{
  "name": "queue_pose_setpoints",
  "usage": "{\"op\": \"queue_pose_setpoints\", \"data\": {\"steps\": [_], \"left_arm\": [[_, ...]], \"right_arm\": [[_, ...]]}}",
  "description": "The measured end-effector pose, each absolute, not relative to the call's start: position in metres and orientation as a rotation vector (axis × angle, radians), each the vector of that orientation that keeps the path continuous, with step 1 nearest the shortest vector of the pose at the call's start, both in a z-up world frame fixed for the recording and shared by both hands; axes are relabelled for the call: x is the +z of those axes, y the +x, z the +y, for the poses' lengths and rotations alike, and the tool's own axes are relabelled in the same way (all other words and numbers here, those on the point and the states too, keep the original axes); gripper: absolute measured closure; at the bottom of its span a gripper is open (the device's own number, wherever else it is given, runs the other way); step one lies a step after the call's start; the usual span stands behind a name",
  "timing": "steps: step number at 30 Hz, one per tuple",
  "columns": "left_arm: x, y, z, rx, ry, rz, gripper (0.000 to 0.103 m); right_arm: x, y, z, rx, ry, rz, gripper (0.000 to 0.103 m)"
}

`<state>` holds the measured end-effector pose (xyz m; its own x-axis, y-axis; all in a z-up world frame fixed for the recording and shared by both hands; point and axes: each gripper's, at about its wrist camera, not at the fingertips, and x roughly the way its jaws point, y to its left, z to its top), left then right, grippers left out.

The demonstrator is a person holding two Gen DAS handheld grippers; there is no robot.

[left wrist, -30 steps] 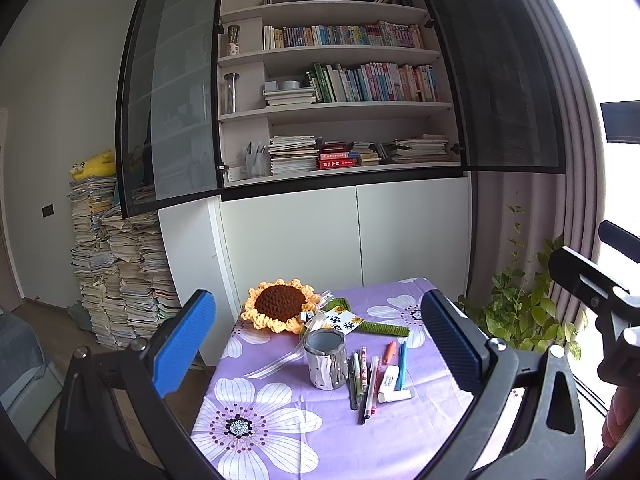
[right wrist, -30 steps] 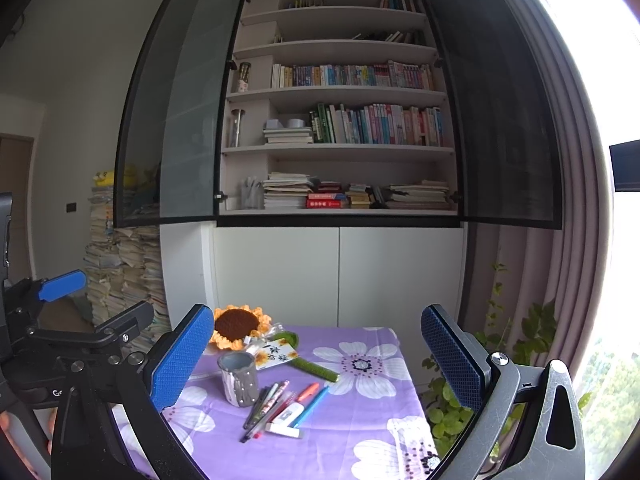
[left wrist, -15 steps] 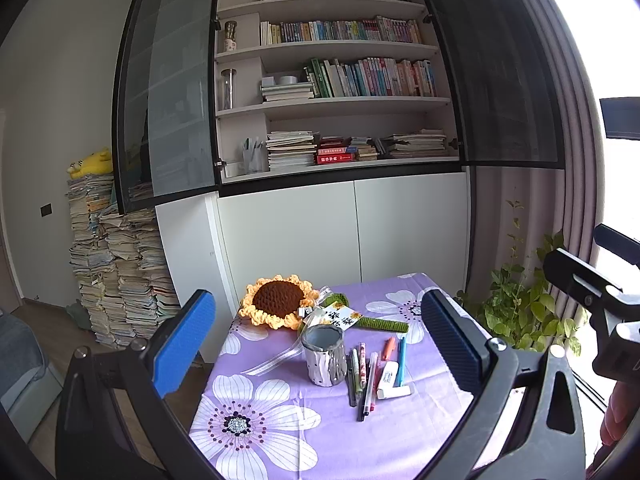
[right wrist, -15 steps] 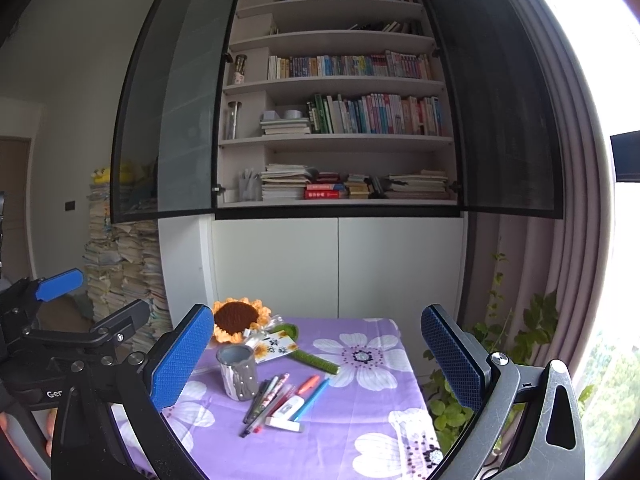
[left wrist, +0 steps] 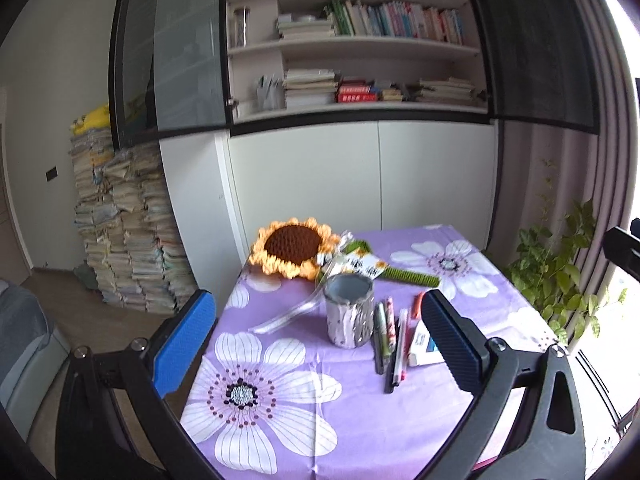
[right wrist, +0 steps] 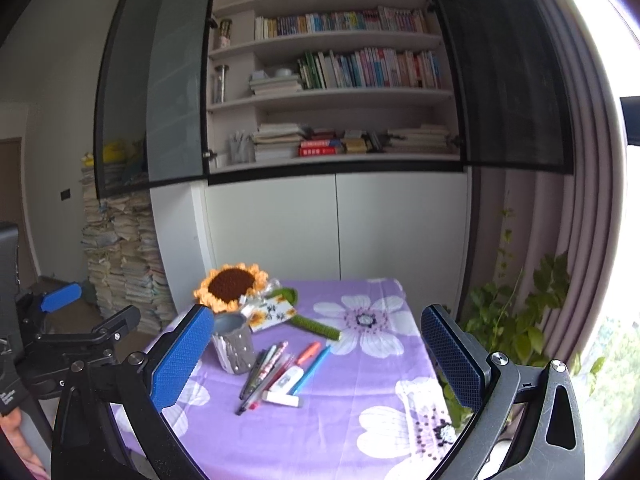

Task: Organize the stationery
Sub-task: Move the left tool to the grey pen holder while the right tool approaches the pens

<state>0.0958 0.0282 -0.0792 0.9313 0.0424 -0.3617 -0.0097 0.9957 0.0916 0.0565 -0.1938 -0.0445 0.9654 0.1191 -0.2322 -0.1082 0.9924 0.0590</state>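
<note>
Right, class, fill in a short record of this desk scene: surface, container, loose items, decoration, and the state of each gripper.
surface: table with purple floral cloth
container: grey pen holder, upright, looks empty
loose items: pens and markers lying beside the holder, white eraser among them
decoration: crochet sunflower behind the holder
left gripper: open, holding nothing
right gripper: open, holding nothing

We're looking at a home study: a tall bookcase (right wrist: 336,80) crammed with books behind open glass doors, stacks of papers (left wrist: 124,232) piled against the wall, a small table under a purple flowered cloth (left wrist: 320,412), a leafy houseplant (right wrist: 516,320) by the curtained window.
</note>
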Motion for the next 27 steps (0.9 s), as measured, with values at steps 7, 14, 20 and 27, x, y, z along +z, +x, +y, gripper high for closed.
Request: {"op": "queue_pose_setpoints", "data": {"steps": [7,14,20,27], "left_arm": [[-0.113,0.137,0.035,0.013,0.088,0.476,0.001],[-0.146,0.190,0.036,-0.033,0.081,0.561,0.001],[-0.171,0.238,0.037,-0.063,0.084,0.616,0.001],[-0.192,0.275,0.041,-0.103,0.067,0.664,0.001]], "right_arm": [[-0.077,0.109,-0.188,0.097,0.027,0.384,0.000],[-0.119,0.169,-0.182,0.081,0.018,0.526,0.000],[-0.141,0.217,-0.182,0.048,0.031,0.602,0.000],[-0.170,0.269,-0.182,0.016,0.035,0.705,0.000]]}}
